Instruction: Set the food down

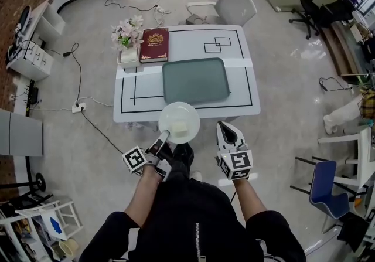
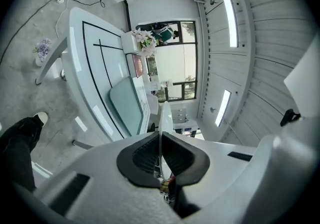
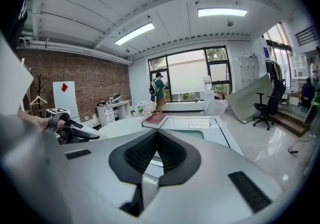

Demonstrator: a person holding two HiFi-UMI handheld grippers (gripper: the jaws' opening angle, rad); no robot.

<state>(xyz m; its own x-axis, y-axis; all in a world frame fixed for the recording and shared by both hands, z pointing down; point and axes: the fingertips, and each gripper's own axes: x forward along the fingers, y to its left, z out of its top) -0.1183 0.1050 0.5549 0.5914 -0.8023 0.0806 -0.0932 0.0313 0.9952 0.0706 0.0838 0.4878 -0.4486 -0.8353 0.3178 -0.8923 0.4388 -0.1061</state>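
A white plate carries a pale block of food. It hangs in the air just off the near edge of the white table. My left gripper is shut on the plate's near-left rim. In the left gripper view the plate's rim runs as a thin white edge up from between the pads of the left gripper. My right gripper hovers to the plate's right and holds nothing. In its own view the right gripper has its pads together. A green tray lies on the table beyond the plate.
A red book and a box of flowers sit at the table's far left. A grey chair stands behind the table. Cables trail over the floor at left. A blue chair stands at right.
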